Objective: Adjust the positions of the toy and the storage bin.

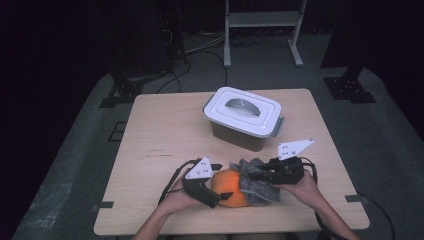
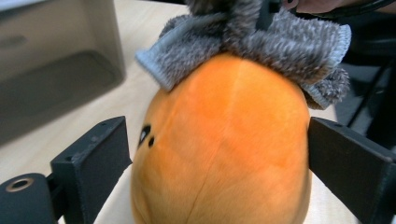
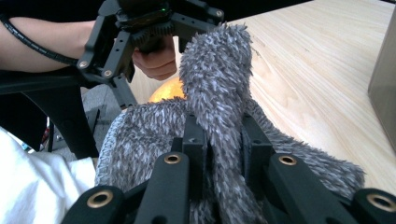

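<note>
An orange plush toy lies near the table's front edge, a small black eye mark on its side. A grey fuzzy cloth is draped over its right end. My left gripper straddles the toy from the left, and both pads press against its sides. My right gripper comes in from the right and is shut on a raised fold of the cloth. Past that fold a bit of the orange toy peeks out.
A grey storage box with a white handled lid stands shut at the middle back of the wooden table. Its wall is close behind the toy. Dark stands and cables sit on the floor beyond the table.
</note>
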Available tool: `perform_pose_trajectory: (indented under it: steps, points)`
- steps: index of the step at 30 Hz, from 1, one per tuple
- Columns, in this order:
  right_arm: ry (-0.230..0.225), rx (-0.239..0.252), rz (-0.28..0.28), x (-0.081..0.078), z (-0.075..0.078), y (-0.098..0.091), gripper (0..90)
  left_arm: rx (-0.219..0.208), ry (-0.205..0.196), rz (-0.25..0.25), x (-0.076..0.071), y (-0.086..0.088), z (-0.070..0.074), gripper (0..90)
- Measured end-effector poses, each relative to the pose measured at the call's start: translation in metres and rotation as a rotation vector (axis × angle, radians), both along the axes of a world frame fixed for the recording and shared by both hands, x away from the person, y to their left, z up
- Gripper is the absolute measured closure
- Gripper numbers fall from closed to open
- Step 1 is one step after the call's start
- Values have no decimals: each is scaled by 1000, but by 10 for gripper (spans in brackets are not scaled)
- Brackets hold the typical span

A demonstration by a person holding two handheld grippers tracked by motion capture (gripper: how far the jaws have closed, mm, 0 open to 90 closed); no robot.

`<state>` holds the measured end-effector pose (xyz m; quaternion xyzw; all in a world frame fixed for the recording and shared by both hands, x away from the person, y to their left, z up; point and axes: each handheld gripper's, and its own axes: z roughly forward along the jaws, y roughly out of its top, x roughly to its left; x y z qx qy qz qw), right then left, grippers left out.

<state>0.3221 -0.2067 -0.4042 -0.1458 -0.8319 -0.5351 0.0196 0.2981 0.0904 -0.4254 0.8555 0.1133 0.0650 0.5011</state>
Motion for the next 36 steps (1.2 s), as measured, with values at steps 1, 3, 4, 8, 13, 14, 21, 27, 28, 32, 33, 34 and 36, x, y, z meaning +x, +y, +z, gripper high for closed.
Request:
perform_pose_trajectory:
  steps: [1, 3, 4, 8, 13, 14, 21, 27, 28, 32, 33, 34, 36]
  points:
    - [-3, -2, -1, 0, 2, 0, 757, 20, -41, 4, -3, -2, 0, 231]
    - [-24, 7, 0, -3, 9, 3, 759, 21, -82, 15, -6, -4, 4, 334]
    - [-31, 23, 8, -3, 12, 6, 759, 19, -103, 24, -7, -6, 6, 362]
    - [-81, 25, 42, -5, 26, 29, 758, 52, -160, 31, -9, -13, 10, 381]
    - [-80, -16, 37, -1, 19, 28, 758, 41, -145, 45, -8, -2, 6, 380]
    - [-71, -14, 27, 0, 17, 24, 757, 29, -135, 41, -8, 0, 4, 370]
    - [-28, -11, -2, 1, 9, 5, 758, 2, 1, 47, 3, 0, 1, 156]
    - [-60, 7, 28, -3, 24, 20, 757, 36, -89, 45, -6, -10, 10, 365]
    - [-68, 11, 41, -4, 26, 27, 757, 44, -106, 40, -9, -14, 12, 365]
    - [-105, -41, 53, -7, 26, 45, 757, 71, -142, 39, -10, -15, 14, 370]
    - [-97, -41, 54, -6, 25, 44, 757, 71, -143, 38, -10, -12, 13, 376]
    - [-96, -45, 53, -5, 24, 42, 758, 66, -142, 39, -10, -10, 12, 379]
    - [-94, -42, 36, -2, 24, 34, 758, 60, -144, 38, -10, -6, 10, 380]
